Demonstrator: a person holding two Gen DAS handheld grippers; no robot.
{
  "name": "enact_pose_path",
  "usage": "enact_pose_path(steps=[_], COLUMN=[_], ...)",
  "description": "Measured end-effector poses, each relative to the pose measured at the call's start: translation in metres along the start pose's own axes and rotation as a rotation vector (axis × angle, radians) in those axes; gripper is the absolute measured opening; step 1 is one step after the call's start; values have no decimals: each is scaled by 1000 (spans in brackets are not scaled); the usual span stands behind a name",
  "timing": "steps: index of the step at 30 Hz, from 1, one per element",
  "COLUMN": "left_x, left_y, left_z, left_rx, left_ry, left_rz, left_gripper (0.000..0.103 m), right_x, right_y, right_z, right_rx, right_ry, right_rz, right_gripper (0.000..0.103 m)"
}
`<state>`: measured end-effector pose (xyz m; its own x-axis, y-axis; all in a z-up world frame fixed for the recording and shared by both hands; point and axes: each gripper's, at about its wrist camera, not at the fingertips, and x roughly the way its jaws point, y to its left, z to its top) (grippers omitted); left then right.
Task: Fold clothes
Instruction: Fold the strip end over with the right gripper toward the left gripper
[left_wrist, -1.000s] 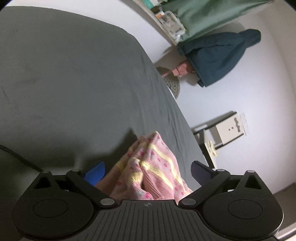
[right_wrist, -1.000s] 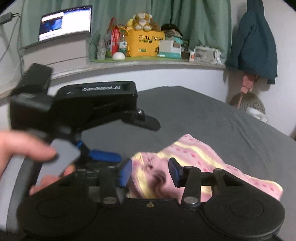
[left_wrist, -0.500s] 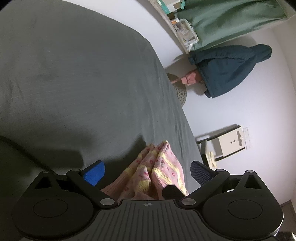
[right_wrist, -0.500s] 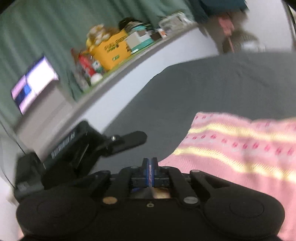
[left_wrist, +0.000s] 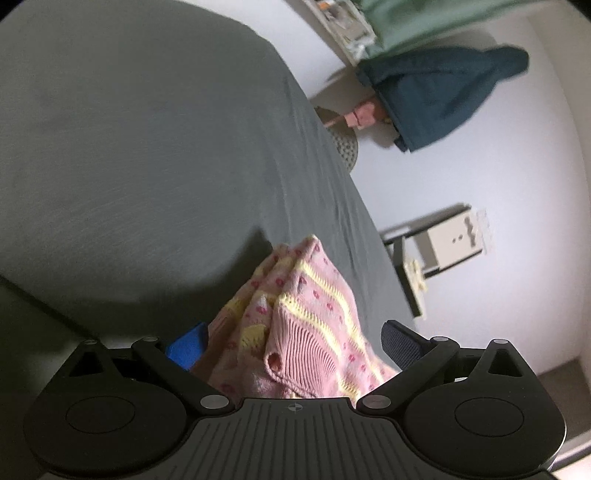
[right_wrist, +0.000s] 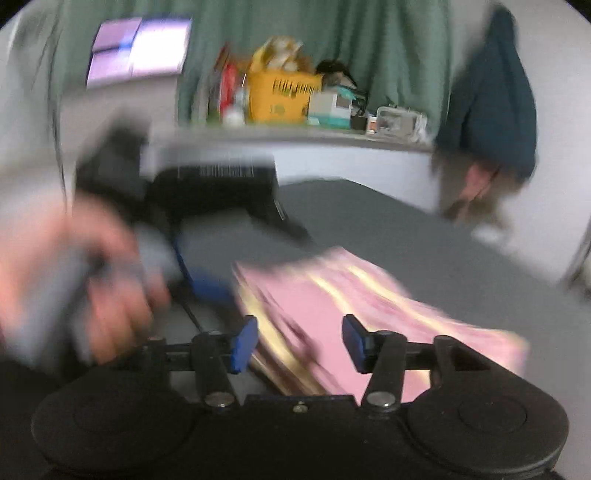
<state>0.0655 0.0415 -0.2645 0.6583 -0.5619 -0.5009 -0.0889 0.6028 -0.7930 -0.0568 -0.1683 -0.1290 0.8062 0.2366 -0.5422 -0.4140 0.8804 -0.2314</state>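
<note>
One grey bed fills most of both views, with a shelf of clutter and a green curtain beyond it at 12 o'clock in the right wrist view, and a dark jacket hanging on the wall at 1 o'clock in the left one. On the bed lies the one garment in play, a pink knit with yellow stripes, already doubled into a flat layered stack that runs from the middle of the right view out to 4 o'clock. The left tool stands wide, its blue pad at 8 o'clock and dark pad at 4 o'clock both clear of the bunched knit edge that rises between them, so it holds nothing. In the right view that same tool shows blurred at 9 o'clock, a hand around its grip. The right tool is opening, jaws about half apart, with the near edge of the stack between the pads but not pinched. By my reading, a fold has just been laid and released. The next move probably calls for regripping an edge or corner, both tools taking all layers cleanly, then carrying it across without dragging the stack askew.
</note>
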Motion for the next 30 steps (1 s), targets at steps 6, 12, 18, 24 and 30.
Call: enact_pose_path(steps=[6, 12, 18, 24, 30], left_x=[-4, -5, -13, -17, -21], left_y=[-16, -19, -16, -16, -20], left_z=[-4, -5, -4, -5, -7], left_rx=[125, 152, 153, 165, 188], left_ry=[-12, 17, -9, -21, -33], left_rz=[30, 78, 98, 95, 90], left_gripper=[90, 54, 34, 34, 28], right_x=[2, 11, 28, 35, 26], right_y=[13, 22, 26, 24, 20], right_z=[-51, -57, -61, -66, -61], right_rx=[-384, -427, -540, -586, -546], right_ry=[174, 174, 223, 227, 223], right_rz=[-174, -260, -257, -283, -266], right_gripper=[52, 52, 49, 40, 29])
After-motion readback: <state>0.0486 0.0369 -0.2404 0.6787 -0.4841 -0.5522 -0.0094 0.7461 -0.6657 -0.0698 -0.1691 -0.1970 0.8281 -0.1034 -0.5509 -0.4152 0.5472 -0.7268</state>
